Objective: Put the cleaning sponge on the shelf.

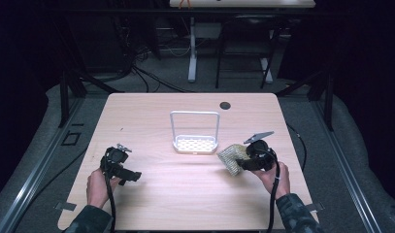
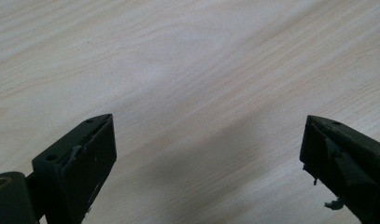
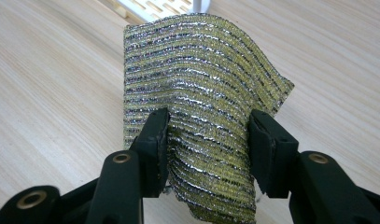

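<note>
Overhead light falls bright on the desk [image 1: 185, 194] w/ a pale glare patch near its middle while the room around is near black, soft shadows lie under both tongs, and the high view is grainy, close-ups sharper.

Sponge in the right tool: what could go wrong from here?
1. The right tool pinches the sponge only at its near end; the free end curls and may catch the rack rim.
2. The squeezed sponge could slip out or spring off on release.
3. The rack looks light; a nudge may slide it.
</note>
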A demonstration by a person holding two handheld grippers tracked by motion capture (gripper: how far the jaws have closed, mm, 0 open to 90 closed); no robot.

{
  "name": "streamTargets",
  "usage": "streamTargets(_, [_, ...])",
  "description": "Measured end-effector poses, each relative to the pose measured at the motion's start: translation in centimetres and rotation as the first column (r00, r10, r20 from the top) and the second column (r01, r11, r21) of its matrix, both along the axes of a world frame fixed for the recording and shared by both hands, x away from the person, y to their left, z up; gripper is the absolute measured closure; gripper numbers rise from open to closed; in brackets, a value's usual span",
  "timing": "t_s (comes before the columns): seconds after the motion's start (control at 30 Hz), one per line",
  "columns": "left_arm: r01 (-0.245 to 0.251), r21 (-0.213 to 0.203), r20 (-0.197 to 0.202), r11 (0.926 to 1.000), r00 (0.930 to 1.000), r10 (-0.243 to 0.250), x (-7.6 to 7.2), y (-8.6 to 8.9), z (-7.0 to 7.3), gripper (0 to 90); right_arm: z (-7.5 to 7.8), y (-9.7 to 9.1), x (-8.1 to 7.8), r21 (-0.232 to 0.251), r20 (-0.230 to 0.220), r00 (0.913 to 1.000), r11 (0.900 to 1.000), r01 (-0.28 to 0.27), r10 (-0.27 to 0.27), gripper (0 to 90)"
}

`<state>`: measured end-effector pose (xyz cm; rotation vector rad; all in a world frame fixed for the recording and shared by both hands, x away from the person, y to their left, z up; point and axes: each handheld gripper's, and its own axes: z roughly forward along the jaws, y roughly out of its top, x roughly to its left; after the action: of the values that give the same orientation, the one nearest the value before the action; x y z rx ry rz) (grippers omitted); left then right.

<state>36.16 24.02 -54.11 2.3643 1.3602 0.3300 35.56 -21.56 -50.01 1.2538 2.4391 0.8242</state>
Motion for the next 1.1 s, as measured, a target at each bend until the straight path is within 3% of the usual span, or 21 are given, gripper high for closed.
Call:
streamTargets(0.83, [-0.002, -0.008, -0.001, 1.0, 1.0, 0.002, 0.1, 0.1, 0.0, 3.8, -0.2, 3.5, 0.0, -0.008, 0.031, 0.9949, 0.9954, -0.096, 0.096, 52.4])
streamTargets(1.1, [-0.045, -0.05, 0.008, 0.9978, 0.9989, 0.045, 0.0, 0.2, 0.1, 5.2, -0.1, 4.1, 0.1, 0.017, 0.032, 0.9921, 0.9925, -0.121, 0.121, 52.5])
